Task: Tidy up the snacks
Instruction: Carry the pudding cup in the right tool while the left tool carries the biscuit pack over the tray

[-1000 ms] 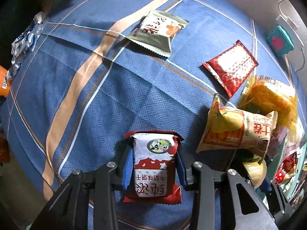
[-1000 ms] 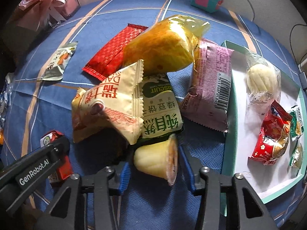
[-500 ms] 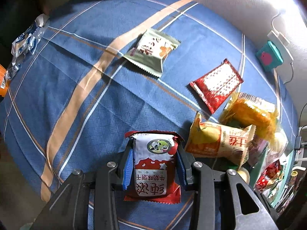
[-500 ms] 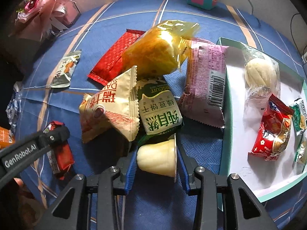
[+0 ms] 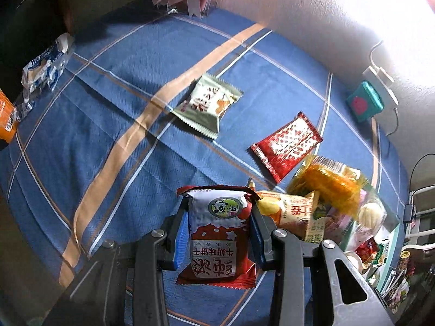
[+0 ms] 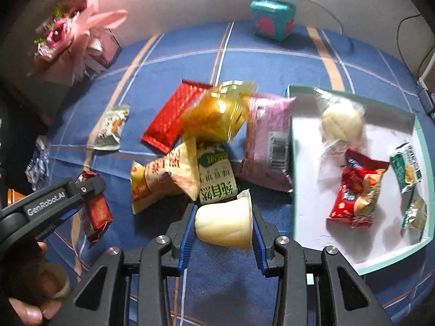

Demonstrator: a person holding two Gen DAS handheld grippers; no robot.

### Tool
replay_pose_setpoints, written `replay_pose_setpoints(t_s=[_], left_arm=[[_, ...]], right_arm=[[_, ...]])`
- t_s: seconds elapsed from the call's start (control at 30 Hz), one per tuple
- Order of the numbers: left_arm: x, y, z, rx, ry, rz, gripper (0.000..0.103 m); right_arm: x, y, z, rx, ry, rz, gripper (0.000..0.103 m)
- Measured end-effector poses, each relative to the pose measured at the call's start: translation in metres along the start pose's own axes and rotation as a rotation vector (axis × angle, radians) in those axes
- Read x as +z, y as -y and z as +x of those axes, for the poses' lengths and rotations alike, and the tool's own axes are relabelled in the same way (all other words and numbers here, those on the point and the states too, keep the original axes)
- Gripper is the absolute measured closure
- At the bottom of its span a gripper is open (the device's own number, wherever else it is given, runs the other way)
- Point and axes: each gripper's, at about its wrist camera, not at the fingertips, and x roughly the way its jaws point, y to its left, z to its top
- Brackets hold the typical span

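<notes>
My left gripper (image 5: 218,231) is shut on a red and white biscuit packet (image 5: 217,233), held above the blue cloth. In the right wrist view that gripper (image 6: 81,198) shows at the left with the same packet (image 6: 96,212). My right gripper (image 6: 224,221) is shut on a pale yellow jelly cup (image 6: 224,222) lying on its side between the blue pads, lifted off the cloth. Just beyond it lies a heap of snacks: a cream triangular pack (image 6: 163,179), a green biscuit pack (image 6: 216,179), a yellow bag (image 6: 217,114), a pink pack (image 6: 267,141) and a red flat pack (image 6: 174,115).
A teal-rimmed white tray (image 6: 361,260) at the right holds a bun, a red packet and green packets. A grey-green sachet (image 5: 208,104) lies alone on the cloth. A teal box (image 6: 272,21) and a pink flower bundle (image 6: 70,30) stand by the wall. A hand (image 6: 32,290) shows lower left.
Both grippers have risen, so the cloth and snacks look smaller. The right gripper closed on the jelly cup and lifted it away from the heap. The left keeps its packet.
</notes>
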Motion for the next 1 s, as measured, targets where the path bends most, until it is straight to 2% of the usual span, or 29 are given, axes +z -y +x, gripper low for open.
replay_pose_setpoints(t_s=[0.27,0.47,0.77,1.0], left_arm=[[-0.007,0.023,-0.008,-0.023,0.025,0.043,0.062],[-0.013,0.045,-0.01,-0.053,0.025,0.089,0.062],[-0.035,0.093,-0.009,-0.09,0.012,0.21,0.062],[-0.071,0.154,-0.007,-0.137,-0.014,0.386,0.062]], right_arm=[[-0.003,-0.003,-0.021,-0.022,0.042,0.016,0.063],[-0.002,0.023,-0.027,-0.054,0.051,0.068,0.063],[-0.006,0.11,-0.042,-0.155,0.073,0.244,0.063],[-0.018,0.175,-0.056,-0.191,0.082,0.382,0.063]])
